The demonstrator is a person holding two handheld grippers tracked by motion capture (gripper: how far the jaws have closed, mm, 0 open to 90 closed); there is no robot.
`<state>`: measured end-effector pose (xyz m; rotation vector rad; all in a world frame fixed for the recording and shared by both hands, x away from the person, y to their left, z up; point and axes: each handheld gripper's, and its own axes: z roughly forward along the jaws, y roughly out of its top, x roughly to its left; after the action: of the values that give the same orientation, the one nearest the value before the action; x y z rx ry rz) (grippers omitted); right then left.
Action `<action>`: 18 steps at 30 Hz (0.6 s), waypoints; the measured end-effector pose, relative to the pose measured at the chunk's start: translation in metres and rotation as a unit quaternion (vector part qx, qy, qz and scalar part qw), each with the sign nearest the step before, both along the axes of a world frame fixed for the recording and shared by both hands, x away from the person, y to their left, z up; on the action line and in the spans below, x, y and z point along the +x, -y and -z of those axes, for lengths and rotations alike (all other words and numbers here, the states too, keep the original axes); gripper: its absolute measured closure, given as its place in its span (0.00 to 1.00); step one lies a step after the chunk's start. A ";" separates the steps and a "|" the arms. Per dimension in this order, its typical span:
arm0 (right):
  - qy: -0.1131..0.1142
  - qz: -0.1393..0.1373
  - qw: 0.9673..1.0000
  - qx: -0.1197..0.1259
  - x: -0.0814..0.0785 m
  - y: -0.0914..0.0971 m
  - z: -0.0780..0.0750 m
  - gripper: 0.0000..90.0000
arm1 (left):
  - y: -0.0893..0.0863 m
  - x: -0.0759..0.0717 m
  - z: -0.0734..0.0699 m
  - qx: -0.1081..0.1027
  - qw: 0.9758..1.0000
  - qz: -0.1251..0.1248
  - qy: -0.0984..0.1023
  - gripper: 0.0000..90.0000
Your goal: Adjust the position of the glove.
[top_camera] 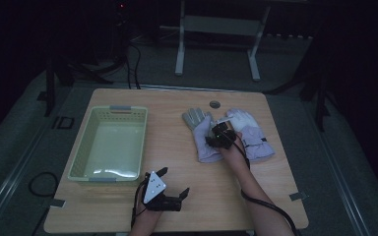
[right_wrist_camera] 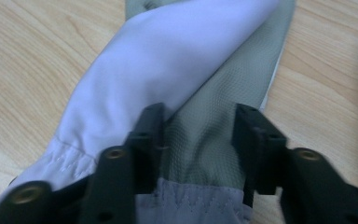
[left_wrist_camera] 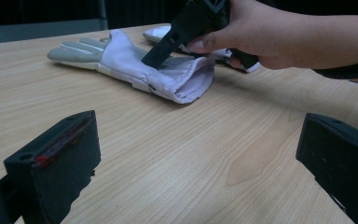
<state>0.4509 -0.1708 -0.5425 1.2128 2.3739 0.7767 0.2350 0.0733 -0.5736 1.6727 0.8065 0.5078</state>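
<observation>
The right claw (top_camera: 215, 139) points down onto the left glove (top_camera: 201, 136), near its cuff end. In the right gripper view its two black jaws stand on either side of a fold of the glove's grey mesh and pale cloth, with the cloth bunched between them. The jaws are partly closed, but it is too hard to tell if the pads are pressing the cloth yet. In the left gripper view one jaw of the right claw digs into the top of the glove, and the person's right hand (left_wrist_camera: 261, 39) wraps around the tool. The glove lies flat on the wooden table (top_camera: 187, 196) with its grey fingers pointing away from the person. A second glove (top_camera: 253, 135) lies just beside it on the right, partly under the hand. The left claw (top_camera: 173, 183) rests low at the near edge of the table with its jaws wide apart and nothing between them. A pale green basket (top_camera: 86, 142) sits on the left side of the table, well apart from the gloves.
</observation>
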 end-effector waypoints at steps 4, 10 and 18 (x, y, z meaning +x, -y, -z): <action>0.007 -0.006 1.000 -0.012 -0.002 -0.003 -0.001 0.86 | 0.000 0.000 0.000 0.001 1.000 -0.001 0.001 0.00; -0.004 0.019 0.999 0.033 -0.009 -0.001 -0.015 0.96 | 0.000 0.000 0.000 0.000 1.000 0.000 0.000 0.00; 0.030 0.049 0.993 0.103 -0.036 0.006 -0.052 0.96 | 0.000 0.000 0.000 0.000 1.000 -0.001 0.000 0.00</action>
<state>0.4144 -0.1765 -0.4904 1.3537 2.2107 1.0309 0.2352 0.0735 -0.5737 1.6713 0.8081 0.5095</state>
